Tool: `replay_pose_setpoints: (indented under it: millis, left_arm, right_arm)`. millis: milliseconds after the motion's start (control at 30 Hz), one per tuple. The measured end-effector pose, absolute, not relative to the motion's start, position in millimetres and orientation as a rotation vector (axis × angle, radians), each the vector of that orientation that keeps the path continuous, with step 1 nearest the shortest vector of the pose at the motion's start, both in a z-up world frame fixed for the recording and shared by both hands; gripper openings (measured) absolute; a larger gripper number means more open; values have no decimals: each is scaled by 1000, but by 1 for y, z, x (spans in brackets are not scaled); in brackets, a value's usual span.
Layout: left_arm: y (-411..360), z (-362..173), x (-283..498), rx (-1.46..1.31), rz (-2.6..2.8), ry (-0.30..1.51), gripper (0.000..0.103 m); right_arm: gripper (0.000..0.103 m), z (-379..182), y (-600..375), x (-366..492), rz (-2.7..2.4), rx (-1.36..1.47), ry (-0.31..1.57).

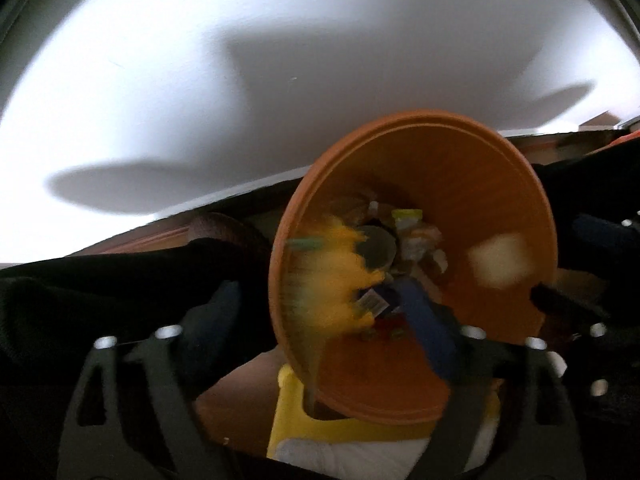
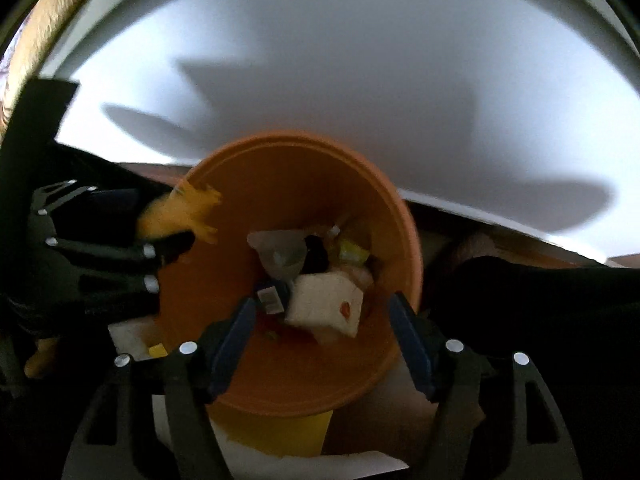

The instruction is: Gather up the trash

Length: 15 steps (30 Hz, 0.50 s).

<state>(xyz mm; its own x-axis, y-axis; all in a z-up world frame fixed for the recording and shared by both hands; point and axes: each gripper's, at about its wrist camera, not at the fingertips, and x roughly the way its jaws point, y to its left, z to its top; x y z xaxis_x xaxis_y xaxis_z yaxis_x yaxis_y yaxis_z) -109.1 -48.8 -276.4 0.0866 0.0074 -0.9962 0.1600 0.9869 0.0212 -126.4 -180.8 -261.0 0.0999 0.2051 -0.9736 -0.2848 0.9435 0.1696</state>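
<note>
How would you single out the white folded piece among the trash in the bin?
Start at the orange bin in the centre of the right wrist view. In the pile at its bottom lies the white folded napkin; unlike its neighbours, it carries an orange-red stain.

Both cameras close above orange bin (image 1: 472,184)

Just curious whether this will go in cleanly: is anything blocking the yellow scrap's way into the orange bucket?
Nothing visible does. The yellow scrap is between the left gripper's fingers, right at the orange bucket's rim. The mouth is open, and the other trash lies deeper inside.
</note>
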Motion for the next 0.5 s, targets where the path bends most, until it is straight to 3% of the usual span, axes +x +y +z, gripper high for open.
replay_pose_setpoints:
  millis: [267,400,500]
  left_arm:
    - [-59,-257,-118,122,-169,1428,86]
    - [-55,-215,-128,113,-214,1316,86]
    - [-49,-157,-140,130,-216,1129,86]
  right_arm:
    - [71,-238,-190,-129,318,-15,1374]
    - [72,-194,-205,-145,290,-27,1247]
    - [83,-140,-216,-150,272,-17,1089]
